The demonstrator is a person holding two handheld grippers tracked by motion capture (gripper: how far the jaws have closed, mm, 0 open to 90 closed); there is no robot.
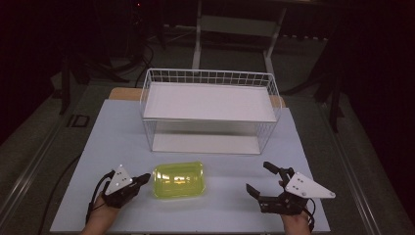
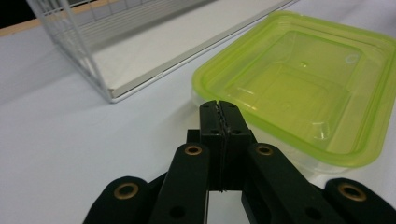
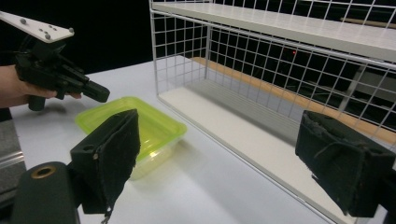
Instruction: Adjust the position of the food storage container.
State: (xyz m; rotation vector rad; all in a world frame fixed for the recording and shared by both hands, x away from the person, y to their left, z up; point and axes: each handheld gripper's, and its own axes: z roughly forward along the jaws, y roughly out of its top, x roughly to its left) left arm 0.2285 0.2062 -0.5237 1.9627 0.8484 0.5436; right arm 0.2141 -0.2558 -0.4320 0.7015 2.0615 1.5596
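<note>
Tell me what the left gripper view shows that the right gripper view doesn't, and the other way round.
Left gripper view alone: its own left claw shut with nothing in it, at the rim of the green container, looking into the tub. Right gripper view alone: the right claw wide open, the hand holding the other gripper, and the wire rack's upper shelf. Both: the container, the white wire rack, the pale tabletop.

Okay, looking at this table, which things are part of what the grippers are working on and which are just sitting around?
In the job:
- yellow-green container, lid on
- left gripper, shut, beside it
- right gripper, open
- likely the white wire rack

Just around:
- metal stand behind the table
- cables on the floor
</note>
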